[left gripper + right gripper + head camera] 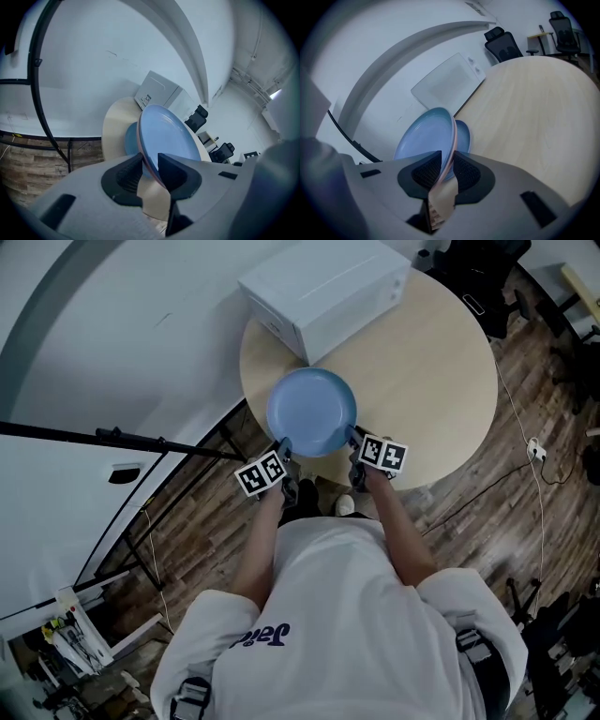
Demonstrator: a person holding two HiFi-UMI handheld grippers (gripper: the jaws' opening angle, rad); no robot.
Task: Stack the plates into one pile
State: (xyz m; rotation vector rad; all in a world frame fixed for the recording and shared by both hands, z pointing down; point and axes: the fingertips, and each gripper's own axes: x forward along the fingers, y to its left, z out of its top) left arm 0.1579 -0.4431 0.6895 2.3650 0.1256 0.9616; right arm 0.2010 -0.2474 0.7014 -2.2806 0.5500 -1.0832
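The blue plate (311, 413) hangs over the table (441, 381), its rim clamped by the left claw (283, 448) at seven o'clock and the right claw (354, 439) at five. A second plate (463, 133) seemingly lies beneath, so the pile is unfinished.

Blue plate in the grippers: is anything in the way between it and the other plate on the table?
Nothing visible. The held plate, pinched at its rim by the left gripper and the right gripper, hangs above the lower plate with open space between. The white box stands farther back, out of the way.
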